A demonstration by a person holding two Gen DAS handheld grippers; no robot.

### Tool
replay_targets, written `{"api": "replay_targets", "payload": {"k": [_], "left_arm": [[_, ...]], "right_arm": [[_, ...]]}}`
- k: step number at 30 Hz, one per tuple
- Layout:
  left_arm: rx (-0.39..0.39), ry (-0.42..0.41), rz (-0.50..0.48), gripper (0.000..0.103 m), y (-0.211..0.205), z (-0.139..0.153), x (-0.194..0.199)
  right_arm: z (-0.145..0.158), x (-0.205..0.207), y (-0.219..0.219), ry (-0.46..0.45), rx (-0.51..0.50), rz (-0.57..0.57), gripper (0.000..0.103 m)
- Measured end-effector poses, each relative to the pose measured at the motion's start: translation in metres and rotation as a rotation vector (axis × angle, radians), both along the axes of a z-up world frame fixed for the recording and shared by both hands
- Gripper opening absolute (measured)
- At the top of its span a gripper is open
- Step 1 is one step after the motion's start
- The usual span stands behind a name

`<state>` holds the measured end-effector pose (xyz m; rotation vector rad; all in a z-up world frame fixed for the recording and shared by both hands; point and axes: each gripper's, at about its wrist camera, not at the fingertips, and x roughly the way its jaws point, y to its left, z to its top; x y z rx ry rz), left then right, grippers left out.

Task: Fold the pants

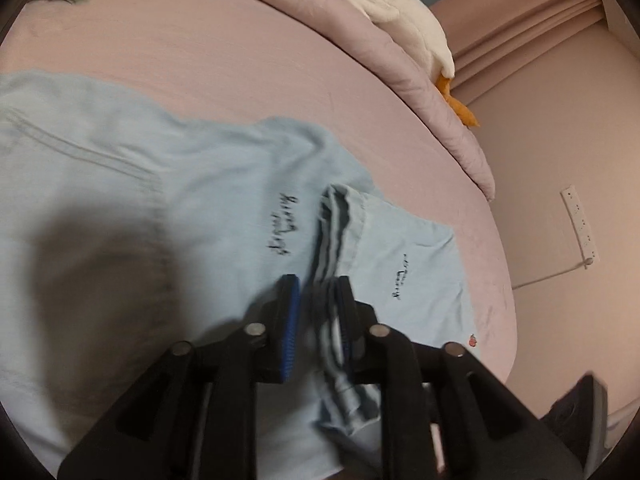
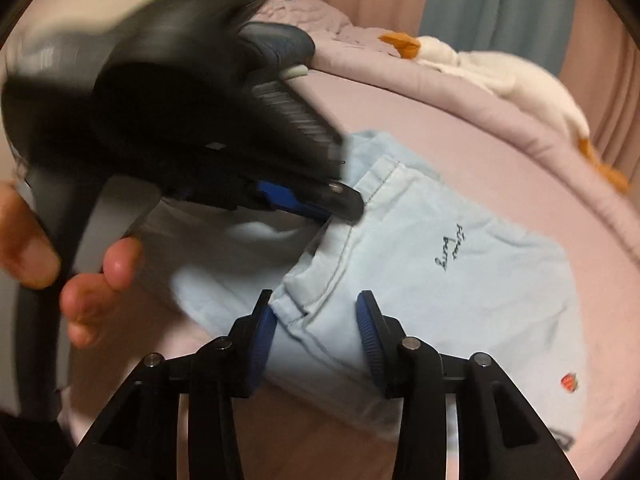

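The pale blue pants (image 2: 420,248) lie folded on the pink bed (image 1: 240,60), long axis slanting upper-left to lower-right (right wrist view); left gripper (image 1: 318,304) stands parted around the bunched waistband; right gripper (image 2: 316,316) stands parted astride a hem.

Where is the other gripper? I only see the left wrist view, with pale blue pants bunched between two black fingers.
Observer: The right gripper sits low over the pants, astride a stitched corner of them.
Operator: Is it pinching that corner?
Observer: No. Its jaws are open, and the corner is narrower than the gap between them.
Operator: Who holds my gripper?
Observer: A bare hand is wrapped round the handle of the left gripper, whose tip is on the pants.
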<state>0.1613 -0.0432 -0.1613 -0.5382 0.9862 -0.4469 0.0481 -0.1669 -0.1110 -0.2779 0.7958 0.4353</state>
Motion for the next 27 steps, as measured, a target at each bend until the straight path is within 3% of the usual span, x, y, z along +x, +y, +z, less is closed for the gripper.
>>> {"api": "replay_targets", "payload": {"k": [1, 5, 7, 10, 13, 15, 16, 17, 21, 23, 27], "left_arm": [[0.017, -0.017, 0.011, 0.036, 0.003, 0.005, -0.003], [-0.014, -0.094, -0.006, 0.037, 0.008, 0.029, -0.011], [-0.035, -0.115, -0.051, 0.037, -0.005, 0.037, -0.012], [-0.047, -0.123, -0.142, 0.037, -0.038, 0.039, -0.012], [0.008, -0.108, -0.224, 0.035, -0.07, 0.027, -0.013], [0.072, -0.072, -0.241, 0.035, -0.078, 0.01, -0.014], [0.11, -0.051, -0.238, 0.033, -0.079, 0.001, -0.014], [0.122, -0.037, -0.239, 0.029, -0.073, -0.009, -0.018], [0.056, -0.042, -0.227, 0.025, -0.045, -0.013, -0.027], [0.04, -0.047, -0.223, 0.025, -0.036, -0.014, -0.033], [0.04, -0.053, -0.21, 0.025, -0.034, -0.014, -0.04]], "right_arm": [[0.006, -0.003, -0.009, 0.021, 0.041, 0.0, 0.042], [0.05, -0.016, -0.071, 0.0, 0.223, -0.047, 0.042], [0.062, -0.02, -0.092, -0.021, 0.229, -0.106, 0.042], [0.062, -0.003, -0.13, -0.003, 0.197, -0.232, 0.021], [0.04, -0.006, -0.141, 0.073, 0.176, -0.274, 0.019], [0.013, -0.011, -0.141, 0.14, 0.079, -0.257, 0.019], [0.005, -0.014, -0.14, 0.14, 0.02, -0.243, 0.018], [0.003, -0.025, -0.139, 0.084, -0.004, -0.223, 0.018], [0.009, -0.034, -0.152, 0.156, 0.028, -0.227, 0.018], [0.019, -0.025, -0.153, 0.186, 0.093, -0.234, 0.018], [0.049, 0.002, -0.168, 0.11, 0.254, -0.266, 0.018]]}}
